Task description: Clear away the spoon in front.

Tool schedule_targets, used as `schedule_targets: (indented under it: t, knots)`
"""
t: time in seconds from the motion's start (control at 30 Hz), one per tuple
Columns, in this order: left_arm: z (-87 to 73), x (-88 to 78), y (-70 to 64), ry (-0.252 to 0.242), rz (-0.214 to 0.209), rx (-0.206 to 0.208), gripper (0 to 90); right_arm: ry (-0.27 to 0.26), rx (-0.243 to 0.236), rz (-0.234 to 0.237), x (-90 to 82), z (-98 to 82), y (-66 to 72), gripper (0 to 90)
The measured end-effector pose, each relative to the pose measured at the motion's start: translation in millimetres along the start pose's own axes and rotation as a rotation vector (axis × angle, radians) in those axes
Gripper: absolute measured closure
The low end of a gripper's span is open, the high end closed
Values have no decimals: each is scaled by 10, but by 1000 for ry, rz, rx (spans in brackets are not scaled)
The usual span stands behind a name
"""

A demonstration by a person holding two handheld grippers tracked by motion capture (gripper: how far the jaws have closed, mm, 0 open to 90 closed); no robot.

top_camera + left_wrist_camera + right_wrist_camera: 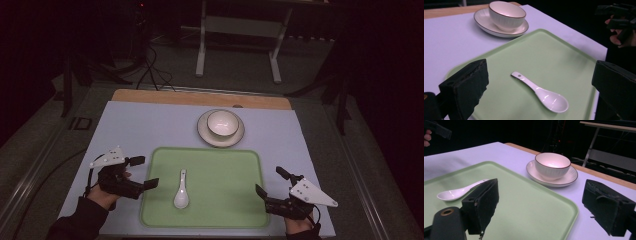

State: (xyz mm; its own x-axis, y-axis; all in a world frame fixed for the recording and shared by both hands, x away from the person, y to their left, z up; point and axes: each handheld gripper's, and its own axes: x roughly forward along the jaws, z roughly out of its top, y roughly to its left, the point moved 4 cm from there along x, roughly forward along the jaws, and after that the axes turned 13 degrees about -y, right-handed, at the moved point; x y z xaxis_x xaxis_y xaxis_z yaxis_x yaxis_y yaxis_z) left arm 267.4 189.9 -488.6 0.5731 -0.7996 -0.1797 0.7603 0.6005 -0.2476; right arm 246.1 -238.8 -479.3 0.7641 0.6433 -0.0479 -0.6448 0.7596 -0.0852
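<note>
Both hand-held grippers hover at the near edge of the table with their black padded jaws spread wide and nothing between them. Held at the person's left, the left gripper [142, 172] sits just off the left rim of the flat pale-green plastic tray [225, 200], its jaws pointing in over the tray; the right gripper [267, 186] hangs by the tray's near right corner, angled inward as well. Between them, on the left half of the tray, lies the small white ceramic soup spoon [181, 192], bowl end toward the person and handle pointing away, touched by neither gripper. From the left gripper view the spoon [541, 93] lies ahead in the gap between the open jaws. Beyond the tray's far edge, apart from it, a white ribbed ceramic bowl with a dark rim [222, 123] stands upright on a matching white saucer [203, 131]. Everything rests on a pale lilac mat [130, 125] covering the wooden tabletop [165, 96].
</note>
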Motion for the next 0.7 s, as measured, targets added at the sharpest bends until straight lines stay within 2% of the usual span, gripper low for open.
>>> schedule_targets:
  t: [0.1, 0.33, 0.7]
  knots:
    - [-42, -29, 24, -4, 12, 13, 5, -2, 2, -3, -8, 3, -4, 138]
    - [-167, -90, 63, -24, 34, 6, 4, -5, -1, -4, -18, 4, -16, 138]
    - [-259, -152, -4, -64, 48, 21, 5, -10, -2, 6, -32, 6, -11, 138]
